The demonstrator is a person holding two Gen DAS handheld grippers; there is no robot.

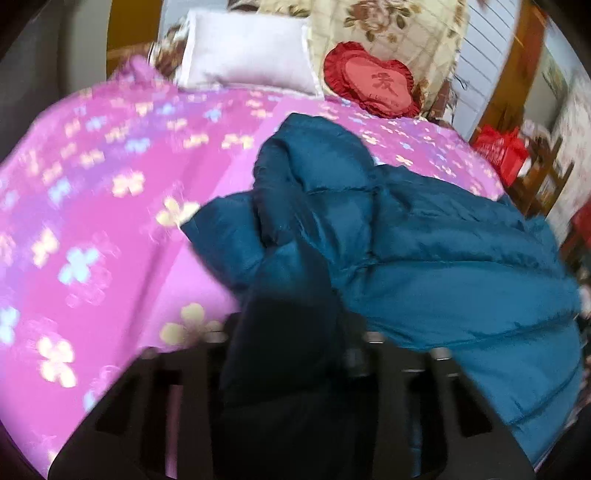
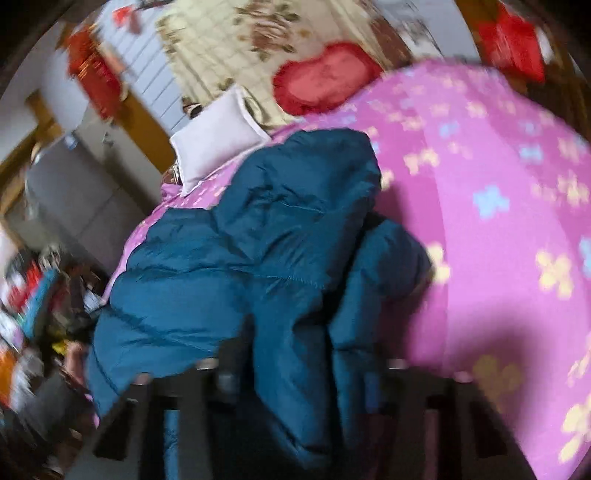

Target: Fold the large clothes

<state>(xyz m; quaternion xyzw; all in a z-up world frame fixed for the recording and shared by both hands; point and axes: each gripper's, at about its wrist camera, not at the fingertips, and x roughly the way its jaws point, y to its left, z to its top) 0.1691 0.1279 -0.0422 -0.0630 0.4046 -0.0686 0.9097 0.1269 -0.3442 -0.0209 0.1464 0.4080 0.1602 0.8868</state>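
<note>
A large teal quilted puffer jacket (image 1: 424, 236) lies bunched on a pink flowered bedspread (image 1: 103, 206). My left gripper (image 1: 291, 354) is shut on a dark fold of the jacket, which drapes over its fingers and hides them. In the right wrist view the same jacket (image 2: 236, 251) is gathered in thick folds, and my right gripper (image 2: 303, 373) is shut on a hanging fold of it; cloth hides the fingertips. The bedspread (image 2: 498, 240) stretches to the right. Both views are blurred by motion.
A white pillow (image 1: 247, 55), a red heart cushion (image 1: 369, 83) and a floral cushion (image 1: 388, 26) lie at the bed's head. A red bag (image 1: 502, 151) and furniture stand beside the bed. Clutter (image 2: 33, 306) lies on the floor at the left in the right wrist view.
</note>
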